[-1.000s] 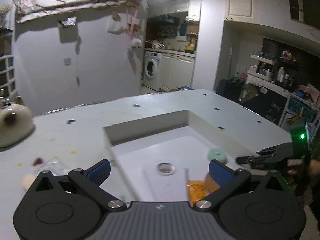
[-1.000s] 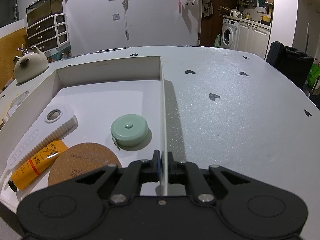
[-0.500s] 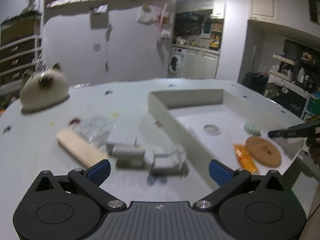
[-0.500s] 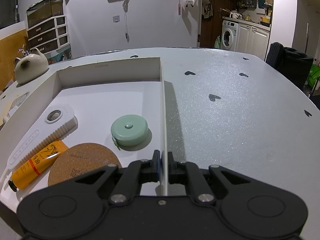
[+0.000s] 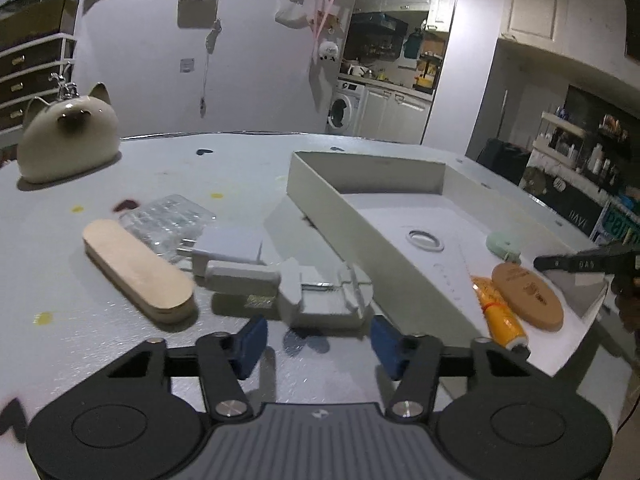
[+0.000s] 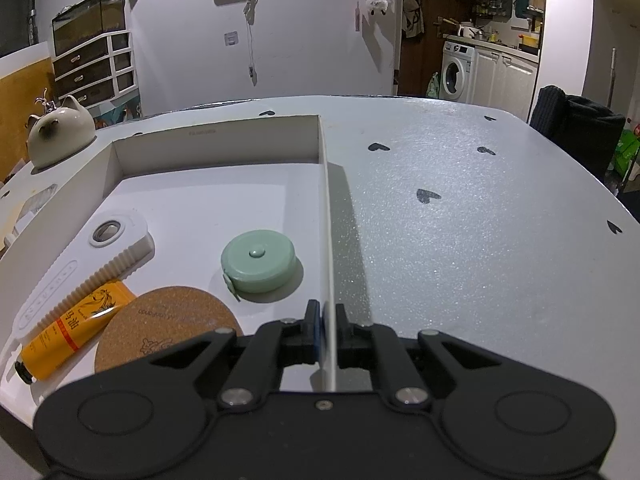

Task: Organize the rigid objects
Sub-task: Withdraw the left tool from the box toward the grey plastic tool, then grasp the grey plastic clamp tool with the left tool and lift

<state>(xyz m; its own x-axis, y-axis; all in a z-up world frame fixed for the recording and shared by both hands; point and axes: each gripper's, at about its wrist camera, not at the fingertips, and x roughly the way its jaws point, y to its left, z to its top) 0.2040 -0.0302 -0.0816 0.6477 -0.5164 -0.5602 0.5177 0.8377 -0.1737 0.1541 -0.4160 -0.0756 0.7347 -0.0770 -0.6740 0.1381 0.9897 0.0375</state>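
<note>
The grey plastic piece (image 5: 320,300) lies on the bench (image 5: 240,184), just beside the white box (image 5: 344,216). It looks light, stiff and smooth; its blocky end seems the best place to hold. The left tool (image 5: 316,338) points downward at it, its jaws closing, nothing between them yet. The right tool (image 6: 322,330) is clamped on the box's wall.
</note>
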